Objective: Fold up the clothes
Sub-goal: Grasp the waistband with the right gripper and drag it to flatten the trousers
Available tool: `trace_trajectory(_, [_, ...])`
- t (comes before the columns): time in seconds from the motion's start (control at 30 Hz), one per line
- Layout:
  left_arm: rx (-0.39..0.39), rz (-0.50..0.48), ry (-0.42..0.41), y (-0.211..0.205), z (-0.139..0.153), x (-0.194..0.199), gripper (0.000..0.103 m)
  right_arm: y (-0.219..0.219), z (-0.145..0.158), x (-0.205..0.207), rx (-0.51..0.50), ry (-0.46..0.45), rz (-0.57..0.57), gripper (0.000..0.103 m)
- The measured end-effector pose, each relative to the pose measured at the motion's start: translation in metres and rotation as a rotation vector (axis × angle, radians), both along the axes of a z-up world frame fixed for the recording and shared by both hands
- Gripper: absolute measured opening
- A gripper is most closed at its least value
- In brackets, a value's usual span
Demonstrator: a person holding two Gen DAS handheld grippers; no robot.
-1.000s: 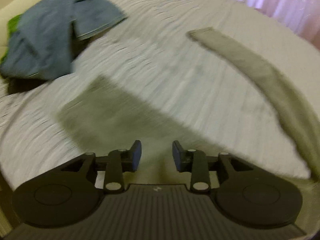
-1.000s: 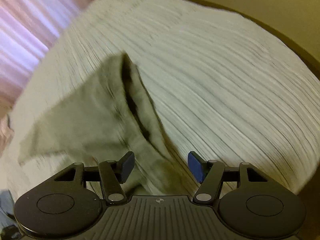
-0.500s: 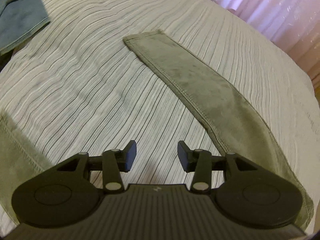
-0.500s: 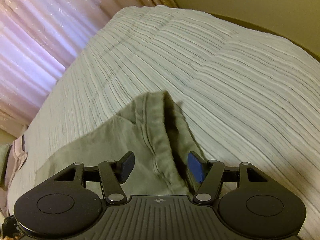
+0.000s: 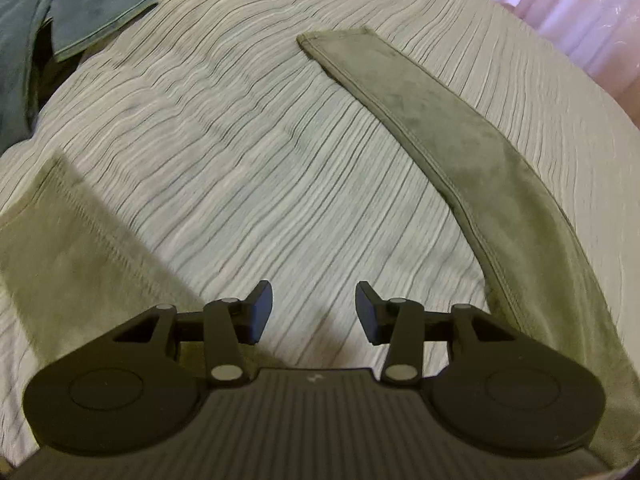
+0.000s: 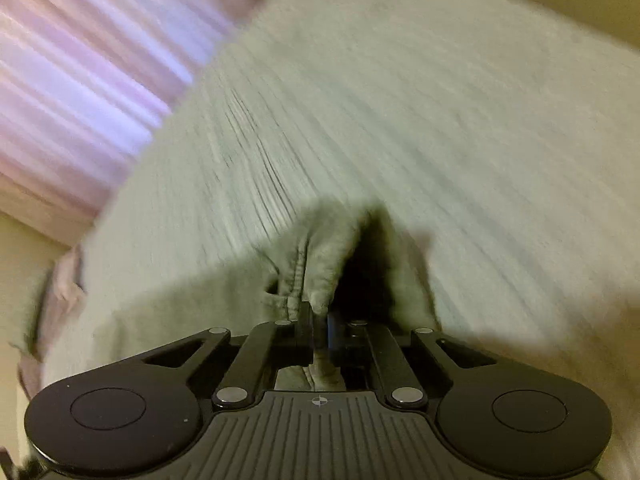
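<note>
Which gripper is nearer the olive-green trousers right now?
Right. The right gripper has its jaws shut on a fold of the olive-green trousers. The left gripper hangs open above the bedspread between the trouser legs.

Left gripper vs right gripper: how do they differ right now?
The left gripper has its fingers apart with only the striped grey bedspread between them; the right gripper has its fingers shut on a bunched edge of the olive-green fabric garment. The left view is fairly sharp, the right view is motion-blurred. Both are the same black two-finger design, over the same bed.
</note>
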State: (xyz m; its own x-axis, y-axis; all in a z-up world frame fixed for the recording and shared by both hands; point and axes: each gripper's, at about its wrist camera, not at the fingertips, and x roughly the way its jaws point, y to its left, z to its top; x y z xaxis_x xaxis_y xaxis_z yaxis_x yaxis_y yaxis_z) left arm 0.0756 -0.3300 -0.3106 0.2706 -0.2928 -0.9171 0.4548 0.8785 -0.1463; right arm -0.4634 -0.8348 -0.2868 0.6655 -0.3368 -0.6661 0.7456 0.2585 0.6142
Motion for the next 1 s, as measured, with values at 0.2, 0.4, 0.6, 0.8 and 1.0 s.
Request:
trace_trajectory(0.2, [0.024,-0.052,-0.046,-0.020,0.009,-0.026,0.041,-0.025,-0.020,-0.012,-0.013,0.069,-0.048,0.003])
trace_trajectory(0.4, [0.015,-0.148,-0.083,-0.043,0.020,-0.046,0.041,-0.026,-0.031,-0.007,-0.027,0.057,-0.104,0.003])
trace_trajectory(0.6, [0.040,-0.191,-0.061,-0.061,0.007,-0.060,0.040,-0.028,-0.037,-0.022,-0.044,0.187,-0.114,0.004])
trace_trajectory(0.8, [0.016,-0.265,-0.057,-0.068,0.009,-0.080,0.041,-0.016,-0.015,-0.059,0.034,0.078,-0.067,0.004])
trace_trajectory(1.0, [0.006,-0.225,0.010,-0.066,0.003,-0.092,0.041,0.041,-0.002,-0.068,0.137,-0.013,0.225,0.072])
